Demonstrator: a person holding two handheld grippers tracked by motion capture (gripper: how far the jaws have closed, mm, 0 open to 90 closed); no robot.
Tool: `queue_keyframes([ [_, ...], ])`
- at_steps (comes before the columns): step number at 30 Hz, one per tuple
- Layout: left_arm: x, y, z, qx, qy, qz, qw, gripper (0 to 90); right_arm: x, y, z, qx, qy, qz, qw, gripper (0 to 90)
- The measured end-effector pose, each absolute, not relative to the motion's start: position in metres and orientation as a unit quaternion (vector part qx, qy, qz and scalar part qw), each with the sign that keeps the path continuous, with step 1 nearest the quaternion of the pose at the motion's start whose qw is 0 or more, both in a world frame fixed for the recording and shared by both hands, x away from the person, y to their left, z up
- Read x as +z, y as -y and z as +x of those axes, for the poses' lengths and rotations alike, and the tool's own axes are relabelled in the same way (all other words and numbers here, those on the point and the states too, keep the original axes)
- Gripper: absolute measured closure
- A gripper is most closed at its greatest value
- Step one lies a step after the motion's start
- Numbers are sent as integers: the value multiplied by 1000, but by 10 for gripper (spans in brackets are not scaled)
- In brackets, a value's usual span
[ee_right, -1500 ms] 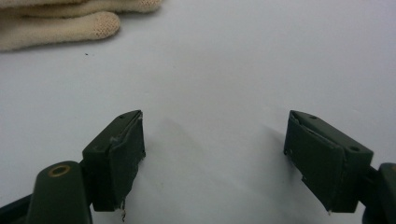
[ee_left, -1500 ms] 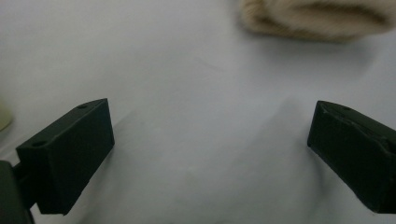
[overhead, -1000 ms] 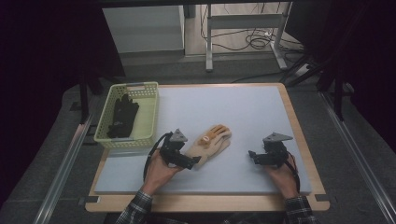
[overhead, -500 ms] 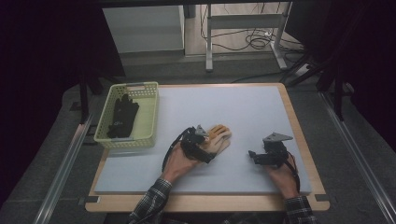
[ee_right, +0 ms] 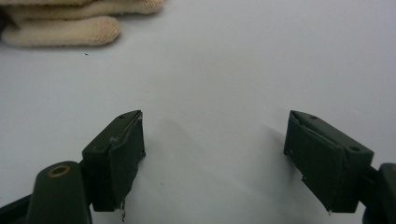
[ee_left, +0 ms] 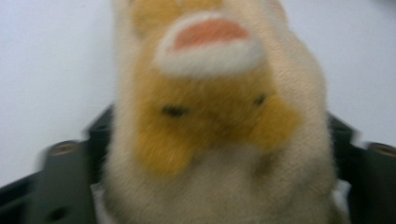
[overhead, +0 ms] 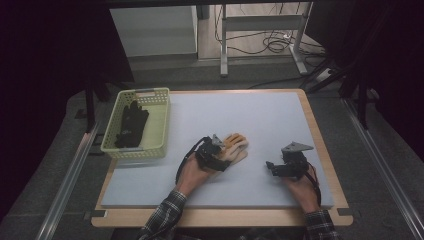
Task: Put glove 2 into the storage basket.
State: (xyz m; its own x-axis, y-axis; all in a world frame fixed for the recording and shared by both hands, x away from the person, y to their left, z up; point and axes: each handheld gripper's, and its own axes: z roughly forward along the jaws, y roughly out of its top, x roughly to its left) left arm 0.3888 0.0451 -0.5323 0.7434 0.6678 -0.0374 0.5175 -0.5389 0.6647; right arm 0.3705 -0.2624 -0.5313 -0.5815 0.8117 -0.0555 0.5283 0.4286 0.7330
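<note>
The left gripper's (overhead: pixel 220 155) jaws have just been closing, and the left gripper view puts the cream-and-orange glove (ee_left: pixel 215 130) squarely between them: the black jaw arms flank its cuff end on both sides, and the fabric bulges between them, so I read them as clamped on the glove. In the high view the glove (overhead: pixel 235 147) lies flat near the middle of the tabletop (overhead: pixel 260 115), its fingers fanned toward 1 o'clock from the gripper.

The right gripper (overhead: pixel 274 168) sits at about 3 o'clock from the glove, well apart, its jaws spread wide with nothing but bare tabletop between them. In its own view (ee_right: pixel 212 149) the glove's fingertips (ee_right: pixel 65 30) lie far off at 11 o'clock.

As for handling, the glove looks like knitted fabric with a coated palm patch: light, limp and not fragile. It should sag from whatever point holds it, fingers trailing down, and the knit should give good friction against the pads, so slipping seems unlikely. The cuff or palm is the sensible place to pinch, since a single finger would stretch and swing.

At 9 to 10 o'clock from the glove, a pale green basket (overhead: pixel 159 125) rests on the tabletop's left edge with a black glove (overhead: pixel 129 124) inside.
</note>
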Motion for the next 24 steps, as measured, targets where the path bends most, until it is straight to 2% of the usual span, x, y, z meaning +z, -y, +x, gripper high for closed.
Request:
queue_keyframes([
  [6,-530,-45,387,112,-343,869,337,505,-531,262,370,344,-820,409,206,196],
  [10,-529,-44,385,111,-339,871,336,577,-531,262,370,344,-820,409,206,196],
  [17,-528,-47,386,96,-341,869,344,621,-531,262,370,345,-820,409,206,196],
  [24,-523,-50,386,97,-345,867,345,627,-531,262,370,345,-820,409,206,196],
])
